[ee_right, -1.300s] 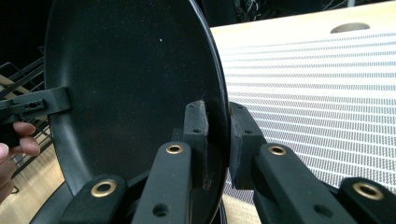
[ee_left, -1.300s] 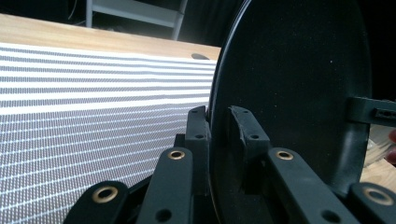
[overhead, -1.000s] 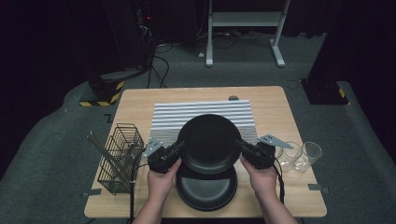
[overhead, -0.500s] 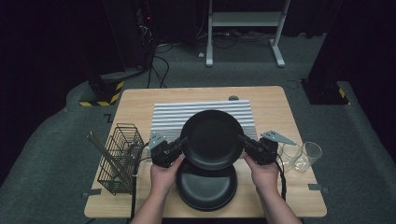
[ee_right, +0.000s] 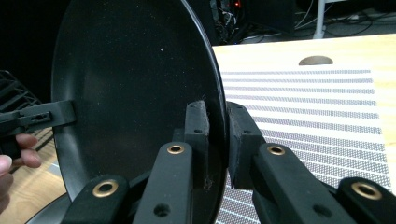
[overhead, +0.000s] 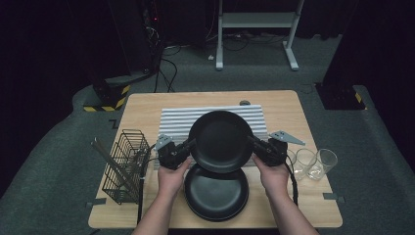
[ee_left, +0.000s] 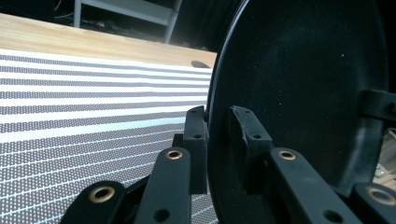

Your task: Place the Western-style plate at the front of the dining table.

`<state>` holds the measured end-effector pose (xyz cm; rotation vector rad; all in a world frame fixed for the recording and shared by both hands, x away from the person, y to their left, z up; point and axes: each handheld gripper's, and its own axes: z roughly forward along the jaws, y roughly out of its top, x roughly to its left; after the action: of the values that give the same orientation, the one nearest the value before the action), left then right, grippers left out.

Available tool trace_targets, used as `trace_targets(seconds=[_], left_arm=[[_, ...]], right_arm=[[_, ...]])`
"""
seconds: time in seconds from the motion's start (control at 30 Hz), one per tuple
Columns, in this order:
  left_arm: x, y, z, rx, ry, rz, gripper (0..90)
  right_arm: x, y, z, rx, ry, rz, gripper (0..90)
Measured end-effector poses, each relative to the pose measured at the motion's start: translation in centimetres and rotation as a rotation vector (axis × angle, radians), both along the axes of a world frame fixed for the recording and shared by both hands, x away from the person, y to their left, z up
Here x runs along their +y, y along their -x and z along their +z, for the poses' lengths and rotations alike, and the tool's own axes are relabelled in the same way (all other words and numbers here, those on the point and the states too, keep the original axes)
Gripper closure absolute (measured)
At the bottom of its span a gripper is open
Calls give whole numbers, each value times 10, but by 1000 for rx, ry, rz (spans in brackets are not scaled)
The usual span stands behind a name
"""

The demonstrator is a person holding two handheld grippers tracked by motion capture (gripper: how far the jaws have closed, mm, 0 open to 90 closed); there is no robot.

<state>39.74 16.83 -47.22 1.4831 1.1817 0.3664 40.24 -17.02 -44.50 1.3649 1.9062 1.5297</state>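
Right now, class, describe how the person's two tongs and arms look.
Both the left tongs and right tongs are black, with brass-coloured rivets on their linked jaws. Each carries a grey three-cornered plate and trails a black cable. The forearms are bare, no sleeves.

No readable text, label, brand, number or sign appears anywhere.

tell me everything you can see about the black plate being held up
The raised black plate is round, matte black with faint speckles, shallow with a raised rim, and looks empty. It is held above the table, tilted, over the near edge of the striped mat and above a second black plate lying on the table. The left tool clamps its left rim and the right tool its right rim, each with one jaw on either face.
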Motion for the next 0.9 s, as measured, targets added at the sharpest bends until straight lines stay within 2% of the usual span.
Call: trace_targets(seconds=[0.23,0.4,0.57,0.63,0.9], left_arm=[[0,-11,4,-9,-10,4,762],[2,-17,4,-11,-14,13,762],[5,-23,5,-11,-12,26,763],[9,-26,5,-10,4,39,764],[16,-32,2,-14,5,71,763]], right_arm=[[2,-8,3,-17,1,-11,805],[5,-15,3,-13,0,-19,803],[9,-25,3,-13,-5,-22,799],[14,-31,4,-8,4,-17,798],[23,-46,4,-6,7,-4,794]])
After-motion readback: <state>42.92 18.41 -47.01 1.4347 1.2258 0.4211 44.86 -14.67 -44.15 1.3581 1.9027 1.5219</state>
